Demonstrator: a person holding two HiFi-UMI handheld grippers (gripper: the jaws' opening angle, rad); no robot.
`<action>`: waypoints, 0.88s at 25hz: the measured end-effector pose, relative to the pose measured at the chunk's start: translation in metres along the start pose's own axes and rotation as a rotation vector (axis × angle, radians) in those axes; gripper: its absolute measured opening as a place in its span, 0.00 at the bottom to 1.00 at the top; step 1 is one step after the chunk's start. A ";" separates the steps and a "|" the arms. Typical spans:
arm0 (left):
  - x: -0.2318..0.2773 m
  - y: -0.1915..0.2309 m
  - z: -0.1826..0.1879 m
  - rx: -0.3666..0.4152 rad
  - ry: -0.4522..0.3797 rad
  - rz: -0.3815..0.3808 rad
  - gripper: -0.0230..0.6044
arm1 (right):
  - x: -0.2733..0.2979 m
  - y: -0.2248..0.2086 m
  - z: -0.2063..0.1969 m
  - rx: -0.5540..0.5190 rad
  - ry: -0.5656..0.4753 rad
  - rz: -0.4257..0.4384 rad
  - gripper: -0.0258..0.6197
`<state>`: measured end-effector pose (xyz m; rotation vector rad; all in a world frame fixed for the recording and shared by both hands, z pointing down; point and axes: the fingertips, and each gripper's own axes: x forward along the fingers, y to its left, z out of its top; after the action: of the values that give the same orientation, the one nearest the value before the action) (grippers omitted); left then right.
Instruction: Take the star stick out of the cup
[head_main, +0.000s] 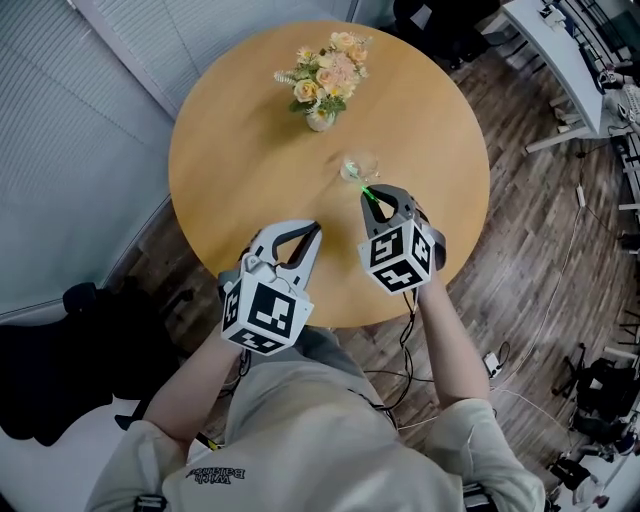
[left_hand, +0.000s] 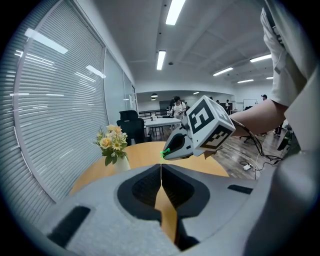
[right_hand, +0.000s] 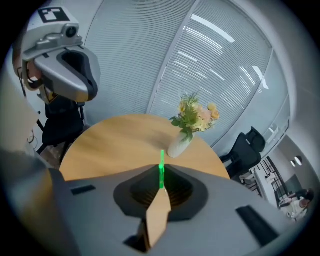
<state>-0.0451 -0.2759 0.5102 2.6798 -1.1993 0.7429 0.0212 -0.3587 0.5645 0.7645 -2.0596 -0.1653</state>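
A thin green star stick (head_main: 373, 196) is pinched in my right gripper (head_main: 368, 192), which is shut on it. The stick's far end points at a clear glass cup (head_main: 358, 167) standing on the round wooden table (head_main: 240, 130); I cannot tell whether it touches the rim. In the right gripper view the stick (right_hand: 161, 169) stands up out of the right gripper (right_hand: 161, 182), and the cup is hidden. My left gripper (head_main: 316, 228) hangs shut and empty over the table's near edge. The left gripper view shows the left gripper (left_hand: 161, 167) shut, with the stick's green tip (left_hand: 165, 151) beyond it.
A small vase of flowers (head_main: 322, 75) stands at the far side of the table, beyond the cup. Window blinds (head_main: 60, 150) run along the left. A black chair (head_main: 60, 370) sits near left, and a white desk (head_main: 560, 60) far right.
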 end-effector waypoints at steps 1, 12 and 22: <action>-0.002 0.000 0.003 0.002 -0.007 0.003 0.07 | -0.007 -0.001 0.003 0.004 -0.008 0.000 0.10; -0.033 0.012 0.065 0.075 -0.126 0.057 0.07 | -0.132 -0.047 0.064 0.092 -0.253 -0.176 0.10; -0.085 0.018 0.157 0.203 -0.311 0.130 0.07 | -0.271 -0.079 0.098 0.227 -0.550 -0.421 0.10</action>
<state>-0.0456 -0.2768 0.3307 2.9921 -1.4518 0.4984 0.0871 -0.2825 0.2833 1.4168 -2.4254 -0.4197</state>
